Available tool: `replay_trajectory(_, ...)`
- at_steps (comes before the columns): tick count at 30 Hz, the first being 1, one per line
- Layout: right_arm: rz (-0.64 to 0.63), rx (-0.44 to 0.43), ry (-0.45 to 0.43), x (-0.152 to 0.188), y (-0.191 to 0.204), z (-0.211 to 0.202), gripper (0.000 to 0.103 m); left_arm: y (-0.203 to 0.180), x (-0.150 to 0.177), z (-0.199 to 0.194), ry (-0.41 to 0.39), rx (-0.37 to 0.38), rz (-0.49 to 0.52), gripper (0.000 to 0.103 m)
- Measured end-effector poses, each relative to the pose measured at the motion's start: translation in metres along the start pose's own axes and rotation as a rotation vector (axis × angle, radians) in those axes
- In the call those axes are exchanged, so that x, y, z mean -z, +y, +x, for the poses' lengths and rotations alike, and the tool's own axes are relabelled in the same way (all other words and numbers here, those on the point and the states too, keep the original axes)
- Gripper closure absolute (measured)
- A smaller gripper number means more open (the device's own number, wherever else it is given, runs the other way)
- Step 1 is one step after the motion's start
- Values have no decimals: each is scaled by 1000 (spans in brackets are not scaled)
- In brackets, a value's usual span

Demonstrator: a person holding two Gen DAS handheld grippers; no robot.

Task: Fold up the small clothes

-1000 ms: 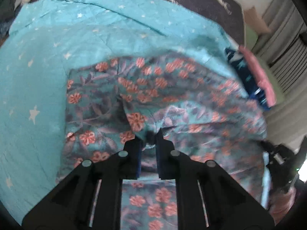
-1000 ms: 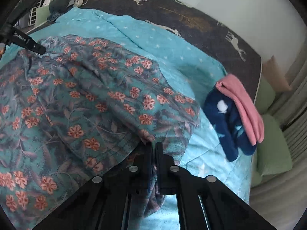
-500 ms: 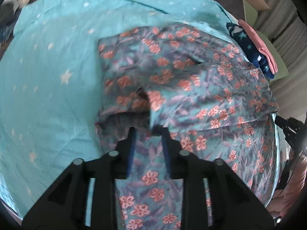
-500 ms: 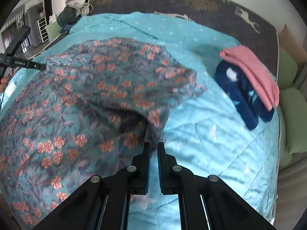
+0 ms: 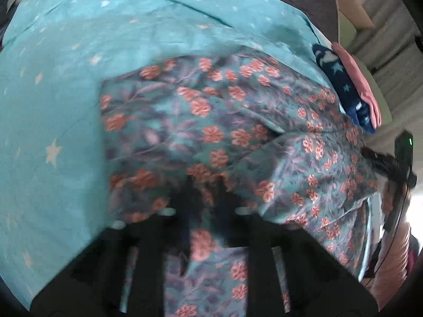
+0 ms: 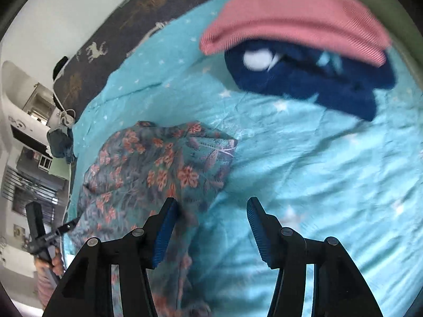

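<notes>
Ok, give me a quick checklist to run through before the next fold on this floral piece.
1. Right tool open and free of cloth: ok, its fingers stand wide apart over the blue star sheet.
2. Left tool gripping the floral garment: cannot tell, blurred.
3. Floral garment lying flat: not ok, bunched and wrinkled.
4. Folded pink garment and navy garment clear of the floral one: ok in the right wrist view.
5. Bare sheet beside the garment: ok.

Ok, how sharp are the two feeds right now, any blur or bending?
Left wrist view: motion-smeared, the tool a dark blur over the floral garment. Right wrist view: open tool crisp, pink cloth and navy cloth streaked. Both fisheye: edges curve, corners black.
</notes>
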State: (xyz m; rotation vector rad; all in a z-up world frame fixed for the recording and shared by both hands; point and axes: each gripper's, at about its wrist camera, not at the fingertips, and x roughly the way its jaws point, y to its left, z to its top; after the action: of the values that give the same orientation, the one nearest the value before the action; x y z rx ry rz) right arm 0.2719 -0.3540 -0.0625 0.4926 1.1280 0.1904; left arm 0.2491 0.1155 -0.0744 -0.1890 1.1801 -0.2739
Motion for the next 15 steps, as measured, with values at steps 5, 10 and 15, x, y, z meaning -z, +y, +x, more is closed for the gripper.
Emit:
replay_trajectory(5, 66, -60, -12, -23, 2, 23, 42, -20, -10, -37, -183, 39, 49, 94)
replay_trajectory(10, -37, 14, -67, -37, 25, 28, 98, -19, -22, -72, -361, -64, 99, 94)
replay_trajectory(15, -150, 84, -206, -42, 53, 15, 98, 32, -22, -29, -225, -145, -18, 94)
